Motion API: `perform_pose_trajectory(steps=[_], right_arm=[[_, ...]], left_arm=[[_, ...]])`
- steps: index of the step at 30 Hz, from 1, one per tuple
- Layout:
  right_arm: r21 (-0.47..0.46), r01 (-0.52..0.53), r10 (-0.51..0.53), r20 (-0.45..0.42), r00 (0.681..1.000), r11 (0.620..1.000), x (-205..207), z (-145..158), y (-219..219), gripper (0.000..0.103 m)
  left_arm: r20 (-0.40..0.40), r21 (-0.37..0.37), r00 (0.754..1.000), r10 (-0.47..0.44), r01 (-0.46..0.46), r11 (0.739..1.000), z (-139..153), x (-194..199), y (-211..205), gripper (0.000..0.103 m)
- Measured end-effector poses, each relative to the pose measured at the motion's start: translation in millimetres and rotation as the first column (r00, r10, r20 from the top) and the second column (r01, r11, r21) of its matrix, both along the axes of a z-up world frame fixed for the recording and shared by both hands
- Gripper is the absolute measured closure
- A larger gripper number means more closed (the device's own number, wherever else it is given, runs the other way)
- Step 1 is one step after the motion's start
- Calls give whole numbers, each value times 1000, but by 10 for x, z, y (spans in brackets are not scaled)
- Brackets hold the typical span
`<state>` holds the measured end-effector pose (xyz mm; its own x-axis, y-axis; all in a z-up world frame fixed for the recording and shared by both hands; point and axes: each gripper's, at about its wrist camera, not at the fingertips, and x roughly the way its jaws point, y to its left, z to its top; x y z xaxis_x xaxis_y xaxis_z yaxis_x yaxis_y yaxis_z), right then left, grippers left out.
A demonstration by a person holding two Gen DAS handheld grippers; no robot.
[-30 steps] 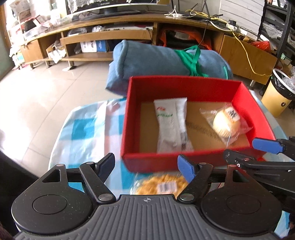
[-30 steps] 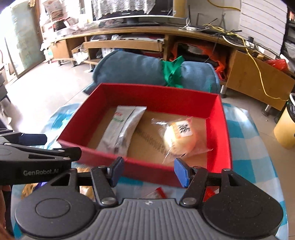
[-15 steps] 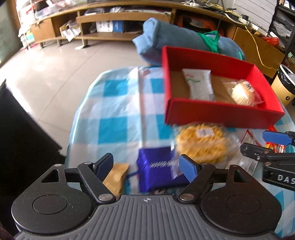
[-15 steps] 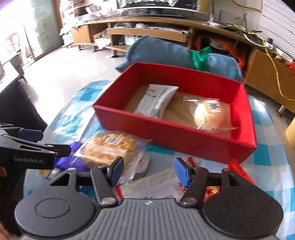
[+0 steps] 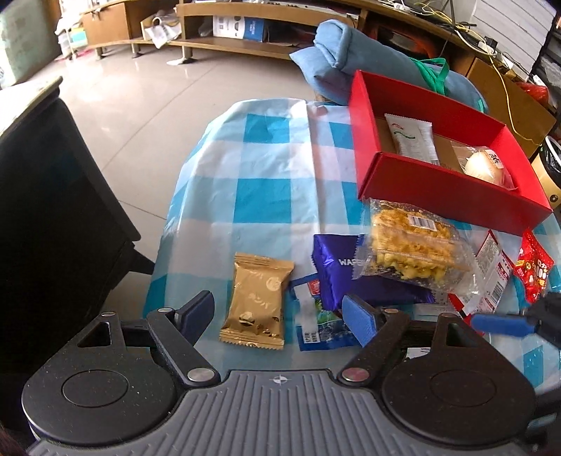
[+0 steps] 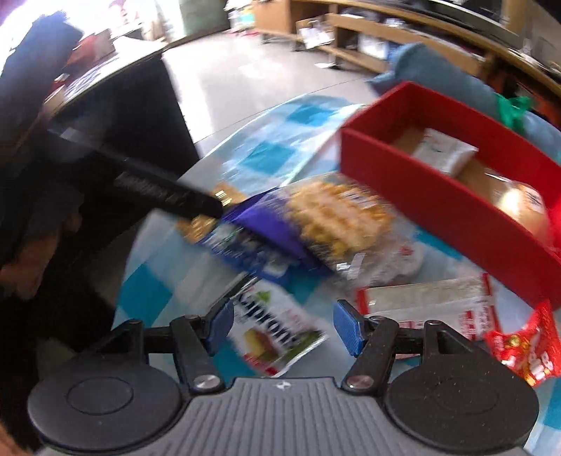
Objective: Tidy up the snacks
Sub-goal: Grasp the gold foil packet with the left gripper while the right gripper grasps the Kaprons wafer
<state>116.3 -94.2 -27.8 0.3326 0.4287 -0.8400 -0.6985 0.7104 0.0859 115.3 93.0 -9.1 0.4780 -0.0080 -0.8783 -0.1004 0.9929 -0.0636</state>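
Note:
A red box (image 5: 438, 189) (image 6: 438, 207) stands at the table's far right and holds a white packet (image 5: 413, 138) and a wrapped bun (image 5: 485, 165). Loose snacks lie in front of it: a gold packet (image 5: 257, 301), a purple wafer pack (image 5: 347, 273), a clear bag of yellow crackers (image 5: 410, 245) (image 6: 336, 217), and red packets (image 5: 533, 270). My left gripper (image 5: 278, 317) is open and empty over the gold packet. My right gripper (image 6: 282, 328) is open and empty above a white packet with green print (image 6: 277, 336); this view is blurred.
A blue and white checked cloth (image 5: 259, 168) covers the table. A rolled blue blanket (image 5: 368, 59) lies behind the box. A black chair (image 5: 52, 210) stands at the left. Wooden shelving (image 5: 245, 31) runs along the far wall.
Both grippers have pulled back from the red box toward the near left. The loose snacks in front of the box have come into view. Both stay open.

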Motion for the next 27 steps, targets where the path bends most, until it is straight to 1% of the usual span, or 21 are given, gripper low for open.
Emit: perform_pose_trajectory(steps=[4, 8, 9, 11, 13, 14, 16, 17, 18, 20, 22, 24, 26, 27], right_arm=[[-19, -133, 133, -8, 991, 991, -90, -71, 131, 45], [-38, -221, 219, -53, 974, 975, -17, -213, 293, 45], [-49, -243, 241, -57, 969, 969, -21, -249, 334, 43], [-89, -275, 274, -20, 962, 957, -34, -262, 403, 42], [-106, -261, 261, -17, 965, 959, -11, -273, 408, 44], [-111, -248, 248, -10, 969, 962, -10, -271, 394, 50], [-123, -212, 214, -3, 977, 969, -26, -252, 331, 57], [-121, -193, 193, -8, 981, 974, -38, -240, 296, 65], [-118, -172, 172, -15, 985, 978, -50, -227, 255, 69], [-111, -133, 129, -43, 991, 985, -24, -234, 181, 79], [-107, -97, 91, -62, 994, 989, -48, -235, 96, 83], [-104, -80, 73, -68, 995, 991, -70, -249, 52, 84], [-85, -59, 53, -73, 996, 995, -41, -256, 19, 84], [-73, -59, 53, -72, 996, 996, -42, -234, 3, 84]], left_arm=[[-21, -20, 1000, 1, -1, 1000, -55, 17, 51, 18], [-35, -27, 999, -11, 10, 1000, -89, 22, 56, 18], [-36, -27, 999, -13, 12, 1000, -91, 22, 58, 18], [-39, -25, 999, -9, 8, 1000, -100, 27, 77, 17], [-48, -28, 999, 1, -2, 1000, -118, 40, 108, 17], [-54, -32, 999, 6, -8, 999, -129, 49, 124, 17], [-66, -37, 998, 14, -17, 999, -151, 59, 140, 17], [-69, -35, 997, 16, -18, 999, -158, 61, 139, 17], [-72, -32, 997, 17, -19, 999, -167, 64, 136, 17], [-83, -25, 996, 21, -23, 999, -196, 75, 129, 17], [-104, -32, 994, 26, -29, 999, -241, 103, 122, 17], [-127, -32, 991, 36, -40, 999, -303, 151, 108, 17], [-148, -4, 987, 56, -58, 998, -366, 220, 95, 17], [-152, 10, 986, 64, -63, 998, -391, 249, 90, 15]])
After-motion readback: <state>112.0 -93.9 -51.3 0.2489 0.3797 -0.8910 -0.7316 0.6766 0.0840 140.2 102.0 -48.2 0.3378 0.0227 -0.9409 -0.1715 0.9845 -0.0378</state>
